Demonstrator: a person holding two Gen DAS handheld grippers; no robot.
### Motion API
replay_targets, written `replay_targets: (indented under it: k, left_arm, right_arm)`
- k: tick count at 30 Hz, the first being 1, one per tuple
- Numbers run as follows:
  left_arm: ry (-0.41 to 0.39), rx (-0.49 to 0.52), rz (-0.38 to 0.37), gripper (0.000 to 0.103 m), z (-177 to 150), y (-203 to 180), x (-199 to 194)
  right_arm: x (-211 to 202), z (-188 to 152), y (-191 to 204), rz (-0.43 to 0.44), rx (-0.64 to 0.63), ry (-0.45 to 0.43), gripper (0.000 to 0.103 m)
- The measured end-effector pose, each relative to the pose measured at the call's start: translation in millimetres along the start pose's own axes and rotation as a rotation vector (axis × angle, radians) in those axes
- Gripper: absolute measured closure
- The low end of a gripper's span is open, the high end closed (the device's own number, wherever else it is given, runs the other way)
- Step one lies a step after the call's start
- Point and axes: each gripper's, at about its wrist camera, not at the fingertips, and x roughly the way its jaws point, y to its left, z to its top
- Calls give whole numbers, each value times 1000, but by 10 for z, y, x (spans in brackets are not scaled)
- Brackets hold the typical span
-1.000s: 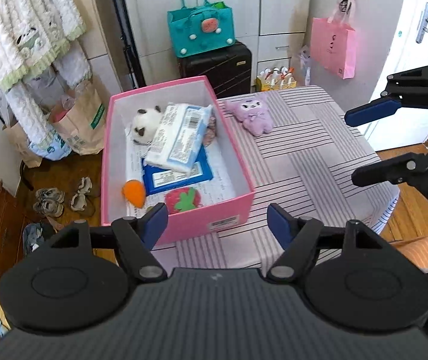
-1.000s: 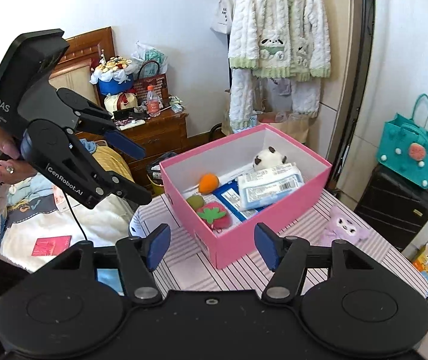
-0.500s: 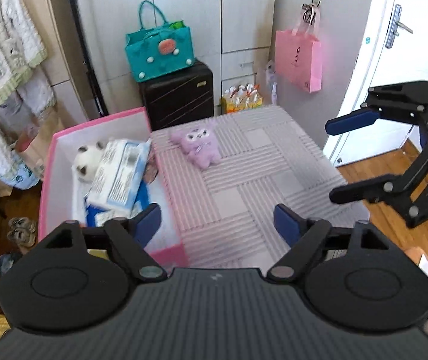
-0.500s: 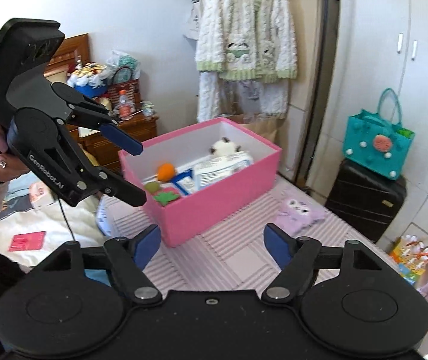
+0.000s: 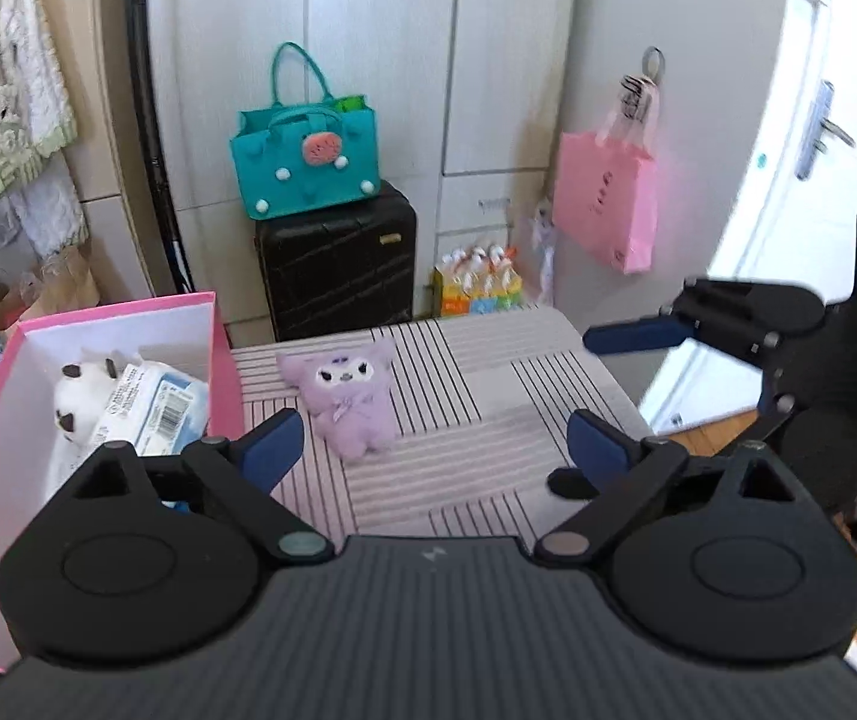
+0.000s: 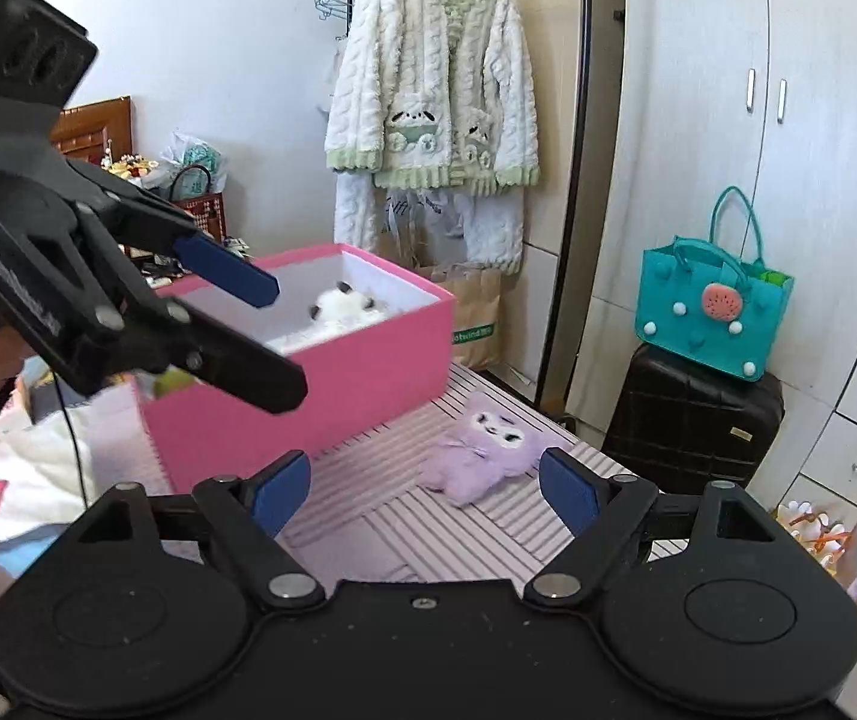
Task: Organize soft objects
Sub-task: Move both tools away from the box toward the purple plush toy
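A: Both grippers have swung away from the pink box (image 5: 221, 354) since a second ago; it filled the middle of each view then and now sits off to the left, with the purple plush (image 5: 347, 399) near the centre.

B: Where does the plush lie exactly?

A: On the striped tablecloth (image 5: 488, 420), face up, just beside the box's right wall but not inside it. From the right wrist view it shows ahead of the fingers, nearer the right one.

B: And the left gripper (image 5: 436, 441)?

A: Its jaws are opening, already wide, with nothing between the pads. The plush lies beyond the tips, nearer the left finger.

B: The right gripper (image 6: 425, 489)?

A: Likewise opening and wide, pads bare. In the left wrist view it hangs over the table's right edge, apart from the plush.

B: What is in the box?

A: A black-and-white plush (image 5: 77, 399) against the back wall and a white wipes pack (image 5: 149, 405) leaning next to it. The rest is hidden behind the left gripper's body.

B: Anything behind the table?

A: A teal bag (image 5: 308, 165) on a black suitcase (image 5: 338, 261), and a pink bag (image 5: 602, 204) hanging by the cupboard.
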Motion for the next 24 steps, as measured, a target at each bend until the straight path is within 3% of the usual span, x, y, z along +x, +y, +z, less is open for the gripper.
replay_targets:
  k: [9,17,24]
  left_arm:
    - [-10,-108,-14,8,-91,4,604]
    - [21,-191,168,9,-159,26,1087]
    - [45,-208,209,13,-114,144,1323]
  right_arm:
    - [401,-357,-461,43,58,-8,16]
    - [873,-470,-554,72,28,28,16]
    - [1270,-434,-517,111,-40,71,16]
